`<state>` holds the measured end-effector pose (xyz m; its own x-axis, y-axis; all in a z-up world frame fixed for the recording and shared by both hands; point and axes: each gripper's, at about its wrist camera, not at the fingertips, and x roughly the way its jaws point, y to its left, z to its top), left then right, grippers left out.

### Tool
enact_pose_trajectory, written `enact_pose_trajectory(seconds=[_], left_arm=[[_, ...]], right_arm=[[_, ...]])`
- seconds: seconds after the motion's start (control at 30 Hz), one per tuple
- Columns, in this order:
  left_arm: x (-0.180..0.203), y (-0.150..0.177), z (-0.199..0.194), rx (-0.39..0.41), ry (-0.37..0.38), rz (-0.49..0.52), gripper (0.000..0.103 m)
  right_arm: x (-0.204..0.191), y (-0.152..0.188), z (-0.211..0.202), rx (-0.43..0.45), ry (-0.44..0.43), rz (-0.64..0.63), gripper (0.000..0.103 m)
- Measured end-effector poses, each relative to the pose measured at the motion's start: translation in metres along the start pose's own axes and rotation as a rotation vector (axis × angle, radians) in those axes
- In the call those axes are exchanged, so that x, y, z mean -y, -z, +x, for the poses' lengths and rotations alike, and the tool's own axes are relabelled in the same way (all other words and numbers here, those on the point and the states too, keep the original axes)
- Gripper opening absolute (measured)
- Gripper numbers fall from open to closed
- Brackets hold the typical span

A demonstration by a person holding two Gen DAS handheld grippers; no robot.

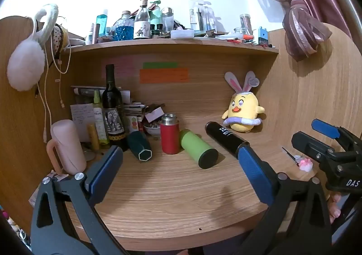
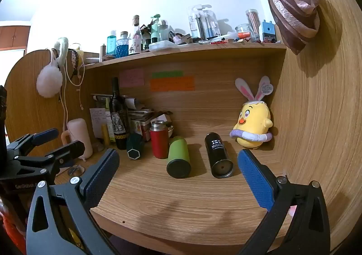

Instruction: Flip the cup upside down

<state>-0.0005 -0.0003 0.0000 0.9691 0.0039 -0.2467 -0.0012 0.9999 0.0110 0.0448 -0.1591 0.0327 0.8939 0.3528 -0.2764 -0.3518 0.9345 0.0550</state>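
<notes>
Four cups sit on the desk (image 1: 172, 189). The red cup (image 1: 169, 134) stands upright, mouth up, near the back. The green cup (image 1: 198, 149) lies on its side just right of it, dark base toward the cameras; whether the two touch cannot be told. The black cup (image 1: 225, 137) lies on its side right of the green one, apart from it. The teal cup (image 1: 139, 146) lies tilted left of the red one.

Left gripper (image 1: 181, 167): fingers spread wide, nothing between them. All four cups lie beyond the fingertips, within the gap as seen; none is touched. The black cup's near end sits just behind the right pad (image 1: 254, 172).

Right gripper (image 2: 178, 172): fingers likewise wide apart, holding nothing. The green and black cups lie ahead between the pads, clear of both.

Left wrist view alone shows the right gripper's body at the right edge, plus a small pink object (image 1: 305, 163) on the desk near it. Right wrist view alone shows the black cup's end face (image 2: 222, 167) and the left gripper's body at the left edge. Both views show the wine bottle (image 2: 118, 116), the pink mug (image 2: 79, 137) and the chick toy (image 2: 254, 128).
</notes>
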Motion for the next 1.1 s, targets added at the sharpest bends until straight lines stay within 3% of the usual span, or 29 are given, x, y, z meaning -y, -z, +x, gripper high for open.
enact_pose_trajectory(seconds=[1.1], left_arm=[[0.009, -0.001, -0.001, -0.005, 0.005, 0.003, 0.103]], right_arm=[[-0.002, -0.001, -0.001, -0.006, 0.001, 0.002, 0.103]])
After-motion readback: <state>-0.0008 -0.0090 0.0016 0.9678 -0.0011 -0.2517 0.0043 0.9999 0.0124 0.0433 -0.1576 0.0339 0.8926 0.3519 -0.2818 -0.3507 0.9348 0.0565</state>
